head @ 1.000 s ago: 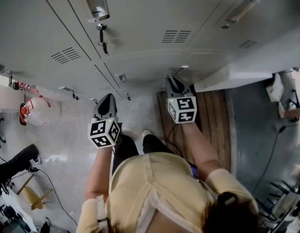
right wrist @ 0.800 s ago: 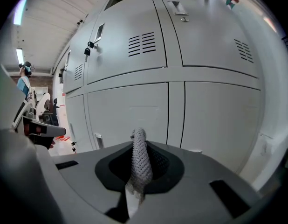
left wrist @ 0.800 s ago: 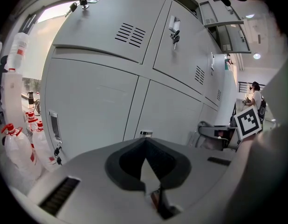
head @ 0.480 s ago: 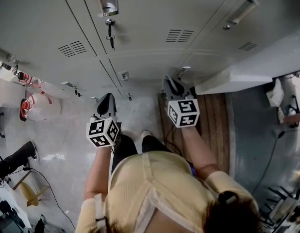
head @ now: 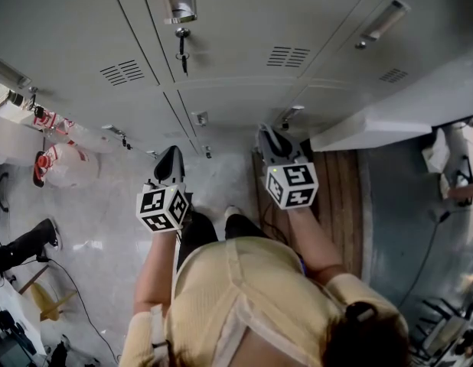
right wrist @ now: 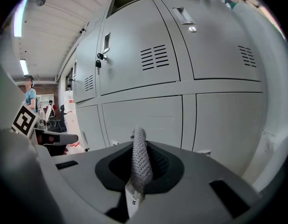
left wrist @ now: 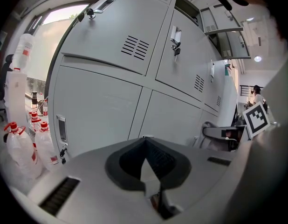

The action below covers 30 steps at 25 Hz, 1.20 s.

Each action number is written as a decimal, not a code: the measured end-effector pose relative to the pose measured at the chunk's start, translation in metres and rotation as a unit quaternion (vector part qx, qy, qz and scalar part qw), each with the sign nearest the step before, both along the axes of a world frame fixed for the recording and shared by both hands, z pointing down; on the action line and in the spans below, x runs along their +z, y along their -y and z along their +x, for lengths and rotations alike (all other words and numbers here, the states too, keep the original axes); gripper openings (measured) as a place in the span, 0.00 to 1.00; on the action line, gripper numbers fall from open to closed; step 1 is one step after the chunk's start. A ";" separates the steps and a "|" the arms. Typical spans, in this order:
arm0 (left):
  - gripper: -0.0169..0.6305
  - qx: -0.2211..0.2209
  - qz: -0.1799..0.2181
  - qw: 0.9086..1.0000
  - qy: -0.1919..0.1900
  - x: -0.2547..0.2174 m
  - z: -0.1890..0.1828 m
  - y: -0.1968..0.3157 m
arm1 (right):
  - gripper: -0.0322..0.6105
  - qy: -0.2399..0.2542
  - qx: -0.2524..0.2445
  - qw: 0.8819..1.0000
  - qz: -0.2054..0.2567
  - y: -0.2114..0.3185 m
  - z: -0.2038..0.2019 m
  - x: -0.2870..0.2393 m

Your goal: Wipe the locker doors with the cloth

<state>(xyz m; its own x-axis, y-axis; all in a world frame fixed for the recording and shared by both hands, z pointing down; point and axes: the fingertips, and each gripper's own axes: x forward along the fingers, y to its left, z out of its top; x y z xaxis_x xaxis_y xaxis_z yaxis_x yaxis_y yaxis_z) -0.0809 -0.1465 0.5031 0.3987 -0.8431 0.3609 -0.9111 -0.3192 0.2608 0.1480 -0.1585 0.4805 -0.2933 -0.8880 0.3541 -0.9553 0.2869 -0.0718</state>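
We hold the right gripper (head: 273,138) with its jaws clamped on the grey knitted cloth (right wrist: 141,164). The cloth stands as a narrow fold between them, near the lower row of grey locker doors (head: 244,21). The left gripper (left wrist: 145,141) is alongside, jaws pressed tip to tip, facing the same doors. Plastic bottles (left wrist: 20,143) stand to its left.

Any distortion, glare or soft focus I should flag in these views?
Head view: evenly lit, mild bowing of the locker doors, soft sheen on the floor. Left gripper view: heavy fisheye, dark corners, overexposed opening. Right gripper view: same fisheye; the cloth is sharp enough to show its knit.
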 end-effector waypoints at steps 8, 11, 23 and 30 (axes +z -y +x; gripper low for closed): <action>0.03 -0.003 -0.001 1.000 0.002 -0.001 -0.004 -0.004 | 0.08 0.000 0.001 1.000 -0.010 -0.011 -0.003 0.010; 0.03 -0.004 -0.002 1.000 0.002 0.000 -0.005 -0.005 | 0.08 0.002 0.002 1.000 -0.016 -0.014 -0.005 0.013; 0.03 -0.008 -0.005 1.000 0.000 0.002 -0.009 -0.010 | 0.08 0.015 0.004 0.999 -0.028 -0.017 -0.010 0.018; 0.03 -0.010 -0.007 1.000 0.000 0.002 -0.013 -0.013 | 0.08 0.016 0.003 1.000 -0.025 -0.014 -0.012 0.016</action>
